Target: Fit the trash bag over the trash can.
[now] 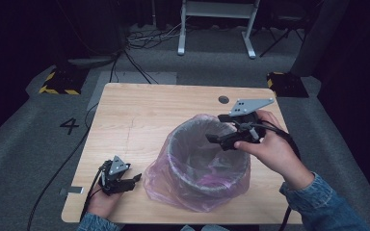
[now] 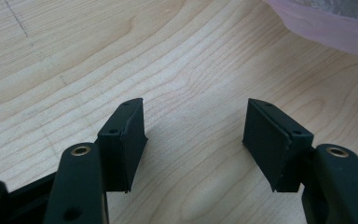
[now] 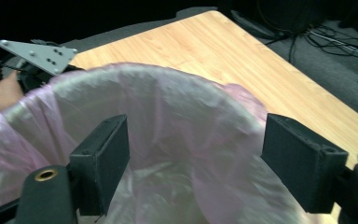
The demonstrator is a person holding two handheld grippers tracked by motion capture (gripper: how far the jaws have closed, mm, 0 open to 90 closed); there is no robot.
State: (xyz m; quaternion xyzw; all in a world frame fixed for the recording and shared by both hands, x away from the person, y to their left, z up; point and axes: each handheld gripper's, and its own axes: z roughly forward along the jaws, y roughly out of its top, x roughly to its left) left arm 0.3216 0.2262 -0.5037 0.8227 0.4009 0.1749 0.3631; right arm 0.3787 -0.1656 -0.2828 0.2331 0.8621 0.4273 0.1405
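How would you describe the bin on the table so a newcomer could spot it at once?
On the light wooden table, look to the near right part, between the left gripper and the right gripper. There stands a round grey bin lined with a translucent pink bag folded over its rim, the table's one container.

A round grey bin (image 1: 207, 159) stands upright on the wooden table (image 1: 139, 115), toward its near right part. A translucent pink liner bag (image 1: 156, 178) lines it, folded over the rim and draped loosely outside; the inside seems empty, though dim.
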